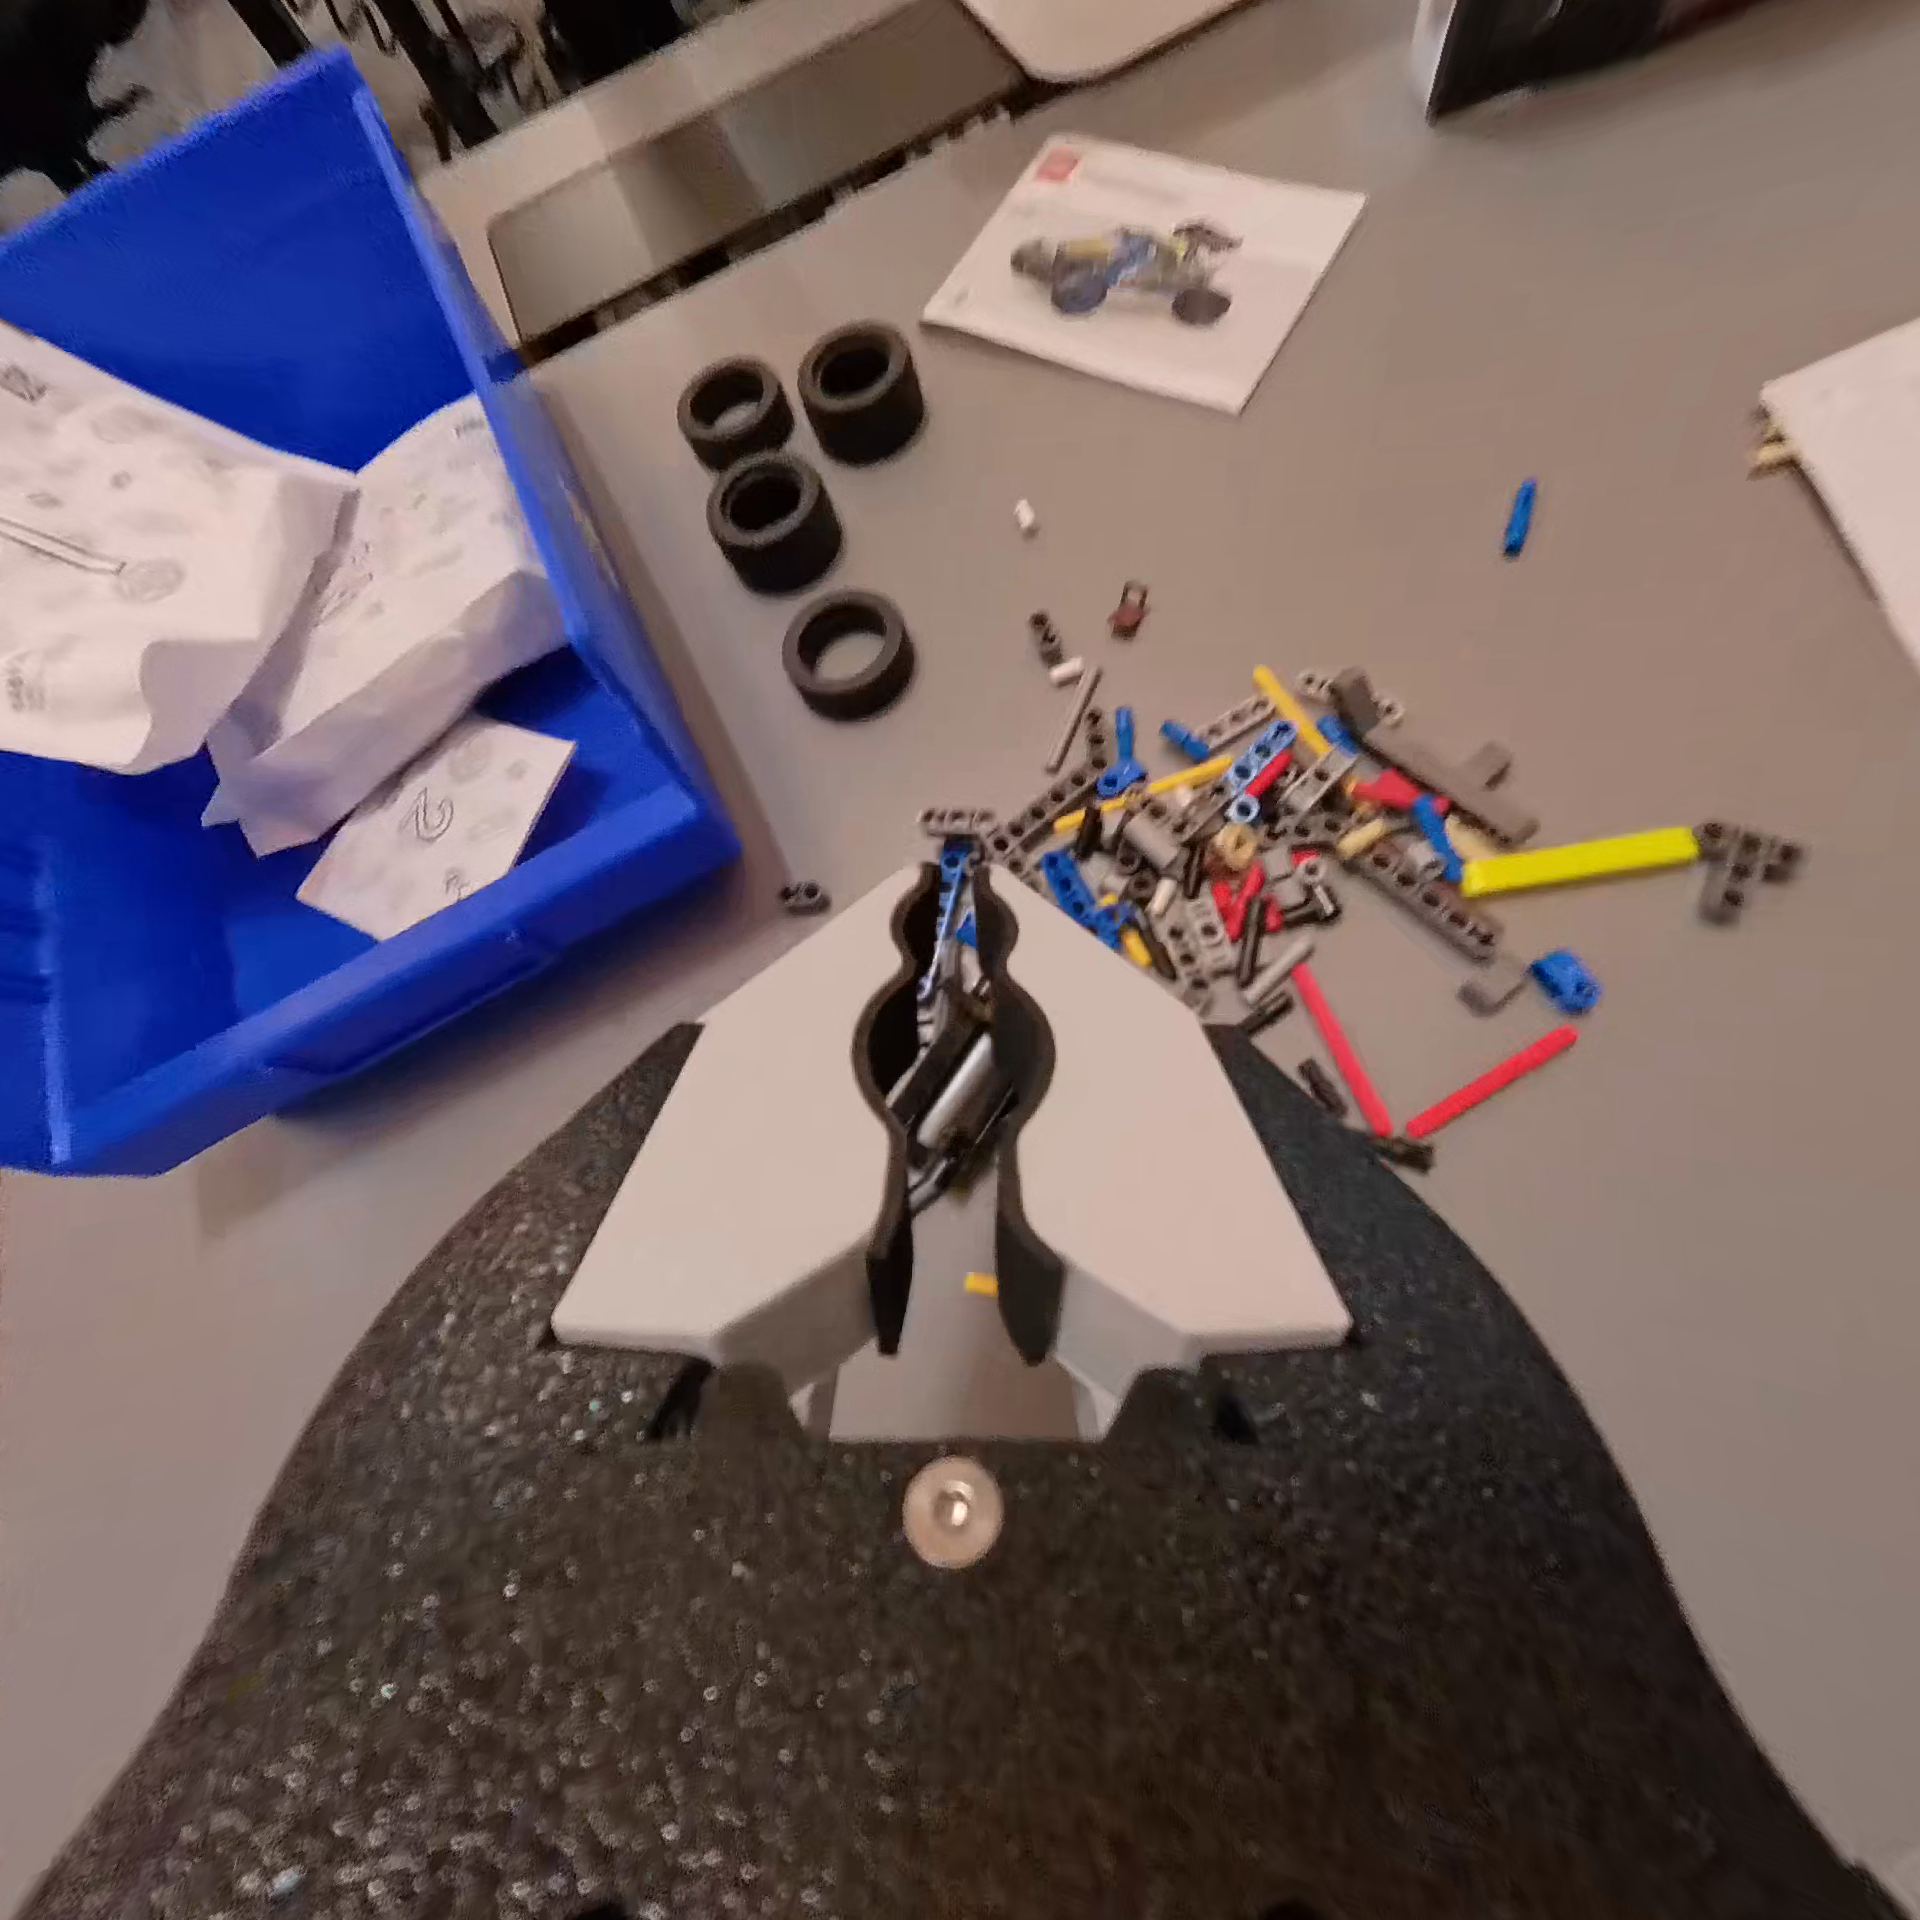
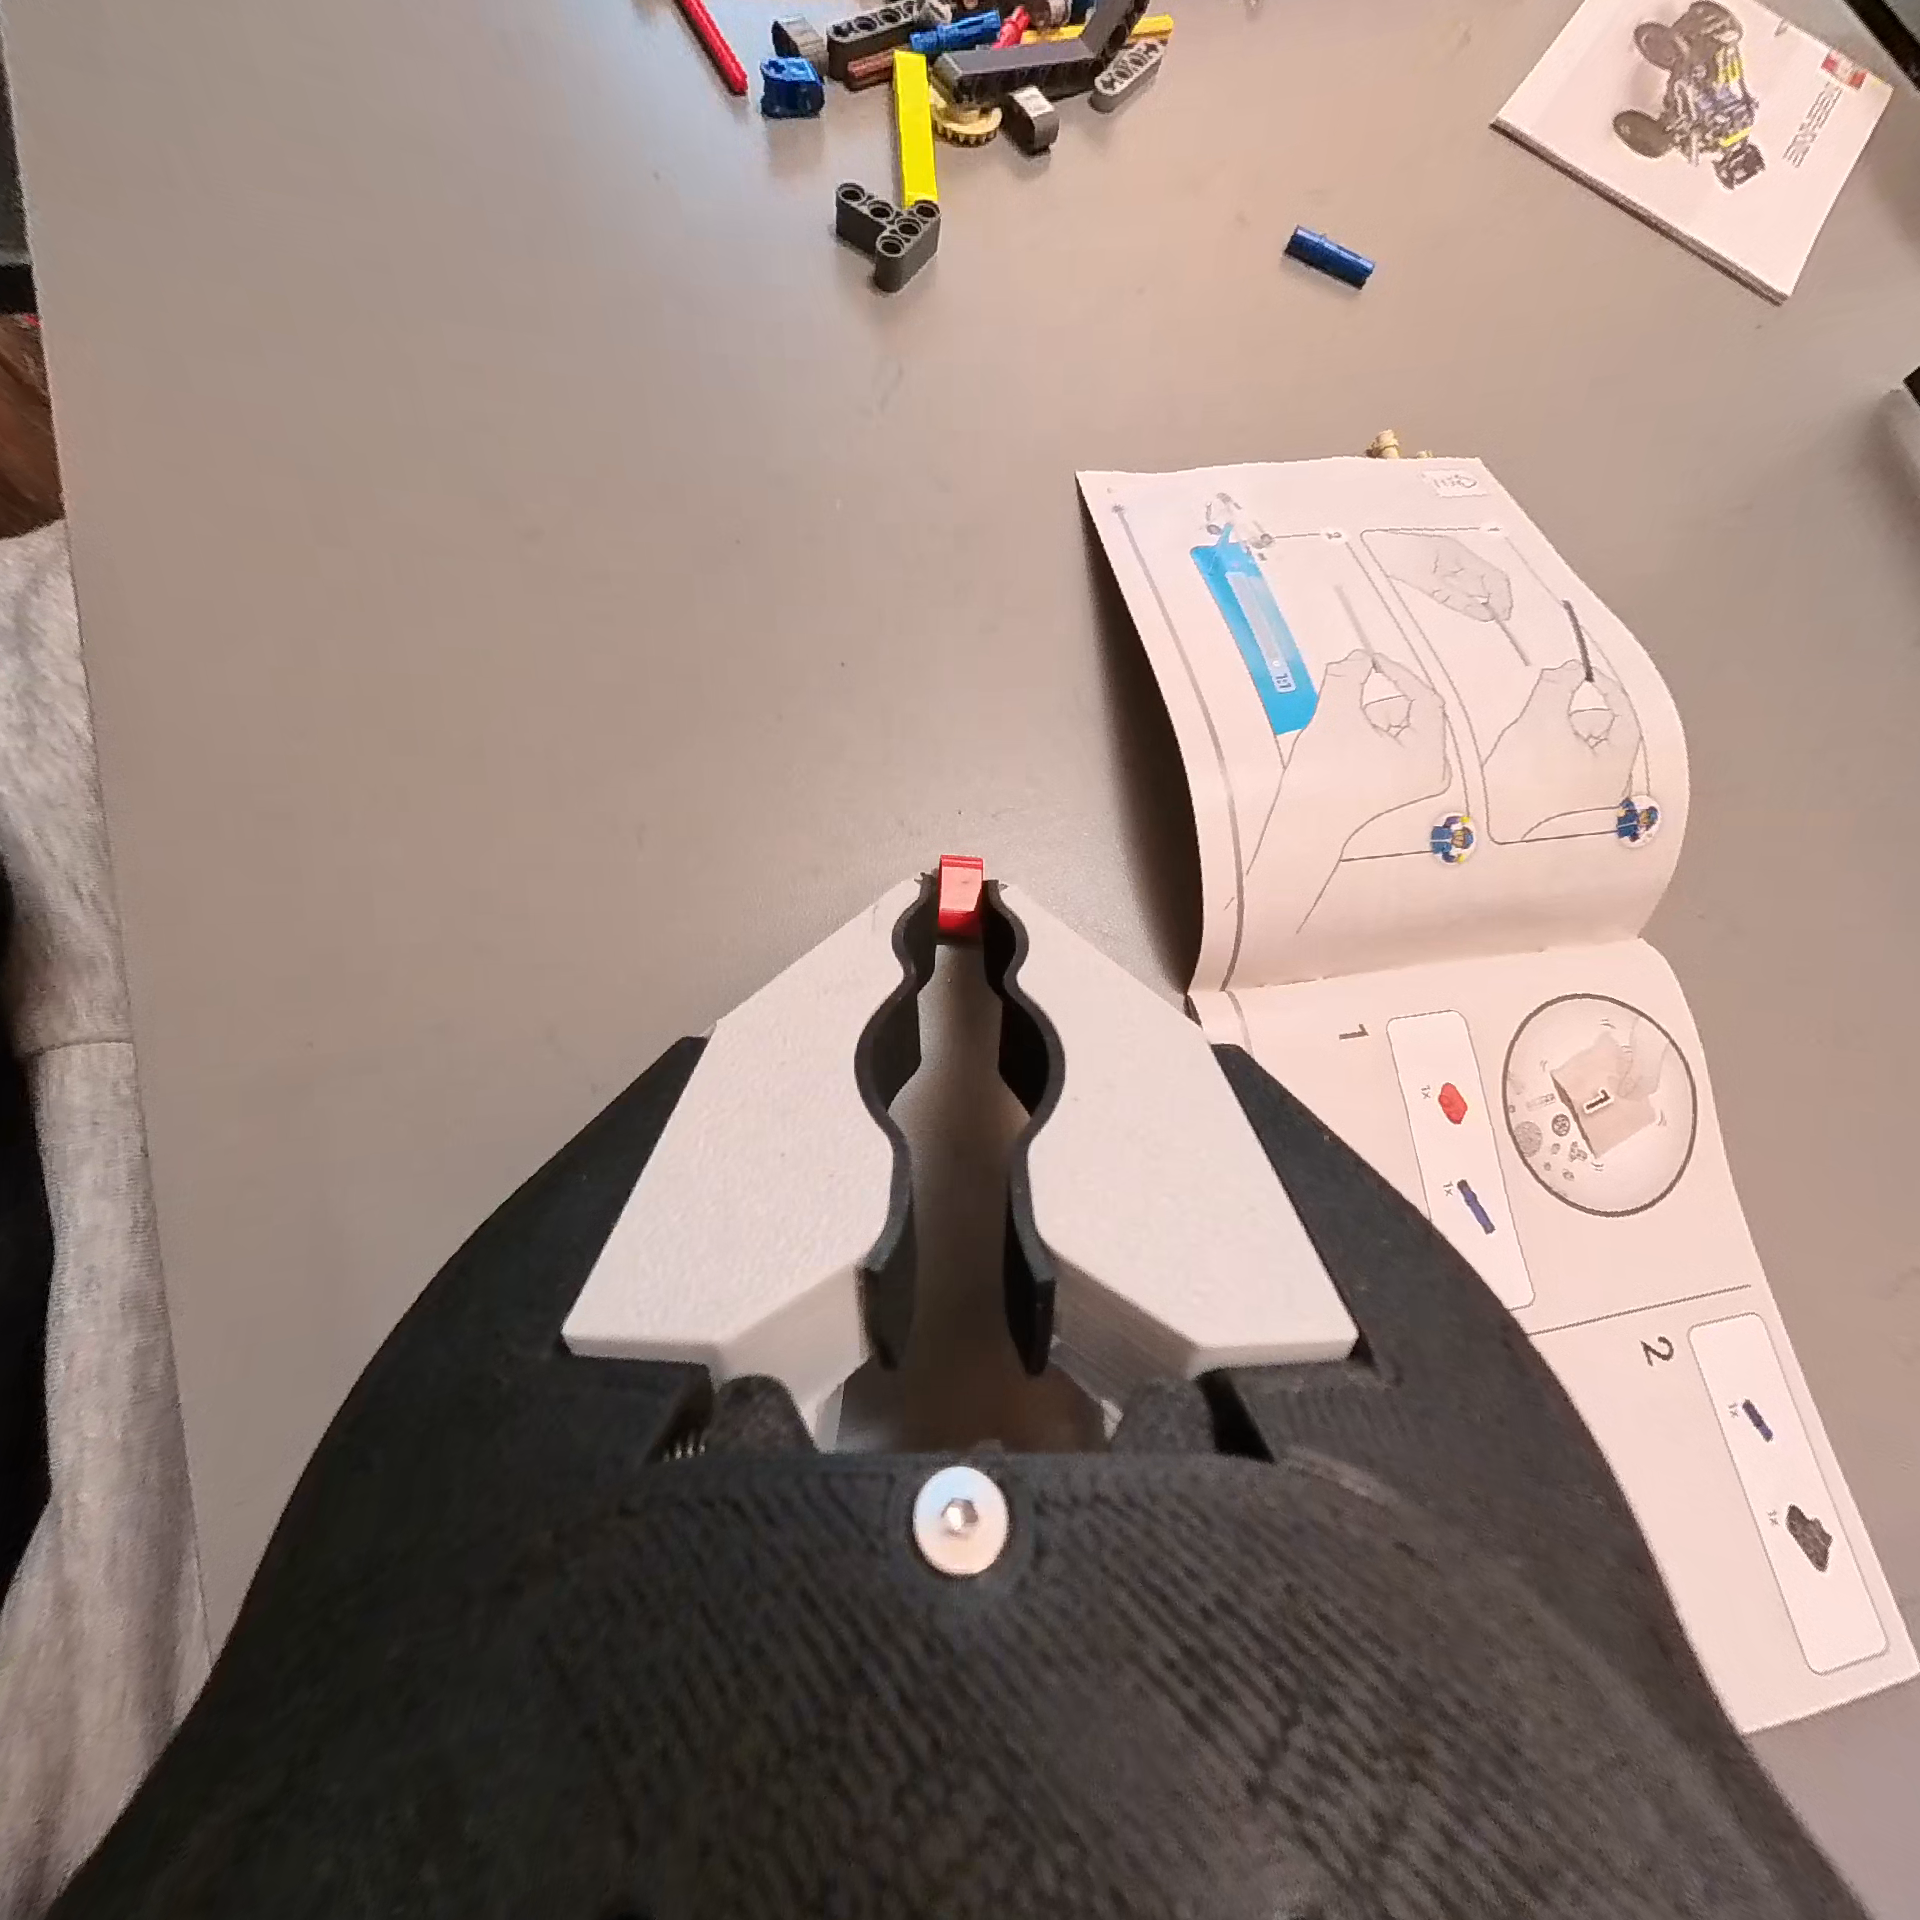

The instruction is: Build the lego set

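Note:
My left gripper (image 1: pixel 954 881) hangs over the near left edge of a pile of loose lego pieces (image 1: pixel 1299 831). Its jaws are nearly together, with a thin blue piece (image 1: pixel 948 914) between the tips. Black and grey parts show through the gap behind it. My right gripper (image 2: pixel 958 902) is shut on a small red piece (image 2: pixel 958 896), held just above the grey table (image 2: pixel 520 623). The pile also shows at the top of the right wrist view (image 2: pixel 977 52). A lone blue pin (image 1: pixel 1519 516) lies apart from the pile; it also shows in the right wrist view (image 2: pixel 1330 257).
Several black tyres (image 1: pixel 800 499) lie left of the pile. A blue bin (image 1: pixel 312 312) holds crumpled paper bags (image 1: pixel 260 603). A closed booklet (image 1: pixel 1143 270) lies far back. An open instruction booklet (image 2: pixel 1455 935) lies right of my right gripper. A grey sleeve (image 2: pixel 62 935) lies along the left edge. My right fingertips sit around 35 centimeters from my left ones. Both grippers' tips are roughly 20 centimeters from the lone blue pin (image 1: pixel 1519 516). My right wrist view (image 2: pixel 1336 259) looks at it from another angle.

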### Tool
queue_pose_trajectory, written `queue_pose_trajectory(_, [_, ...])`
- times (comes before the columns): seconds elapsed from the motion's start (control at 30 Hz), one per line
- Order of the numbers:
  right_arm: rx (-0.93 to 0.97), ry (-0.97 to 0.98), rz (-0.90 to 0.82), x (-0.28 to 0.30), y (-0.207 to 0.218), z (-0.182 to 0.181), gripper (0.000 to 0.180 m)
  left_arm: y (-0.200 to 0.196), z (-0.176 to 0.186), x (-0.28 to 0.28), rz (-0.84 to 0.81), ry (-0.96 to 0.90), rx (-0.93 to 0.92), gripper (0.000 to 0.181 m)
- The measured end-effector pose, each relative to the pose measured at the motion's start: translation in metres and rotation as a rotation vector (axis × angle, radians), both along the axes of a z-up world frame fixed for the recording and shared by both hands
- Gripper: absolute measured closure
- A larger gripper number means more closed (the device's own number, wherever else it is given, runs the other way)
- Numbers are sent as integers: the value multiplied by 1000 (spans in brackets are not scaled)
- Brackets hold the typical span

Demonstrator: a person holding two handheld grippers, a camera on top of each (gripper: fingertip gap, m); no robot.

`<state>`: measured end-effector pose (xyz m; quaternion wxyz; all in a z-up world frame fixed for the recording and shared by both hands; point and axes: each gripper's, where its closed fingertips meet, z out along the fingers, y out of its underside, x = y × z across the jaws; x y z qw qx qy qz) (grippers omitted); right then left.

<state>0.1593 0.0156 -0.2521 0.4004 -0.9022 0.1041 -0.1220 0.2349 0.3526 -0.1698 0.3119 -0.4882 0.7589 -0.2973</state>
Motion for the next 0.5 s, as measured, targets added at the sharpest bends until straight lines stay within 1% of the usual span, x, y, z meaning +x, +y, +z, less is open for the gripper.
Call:
queue_pose_trajectory(0.07, [0, -1, 0, 0, 0, 0, 173, 5, -5, 0, -15, 35, 5, 176])
queue_pose_trajectory(0.17, [-2, -7, 0, 0, 0, 0, 173, -14, -13, 1, -111, 82, -16, 175])
queue_pose_trajectory(0.23, [-4, -13, 0, 0, 0, 0, 173, -21, -18, 6, -161, 93, 21, 176])
queue_pose_trajectory(0.33, [-8, -29, 1, 0, 1, 0, 173, -15, -25, 17, -148, 132, 81, 174])
queue_pose_trajectory(0.4, [-9, -34, 1, 0, 1, 0, 173, -15, -24, 24, -117, 143, 55, 169])
queue_pose_trajectory(0.47, [-9, -32, 1, 0, 0, 0, 173, -26, -21, 27, -149, 143, 3, 162])
queue_pose_trajectory(0.5, [-7, -28, 1, 1, 1, 0, 173, -27, -20, 28, -154, 136, 9, 162])
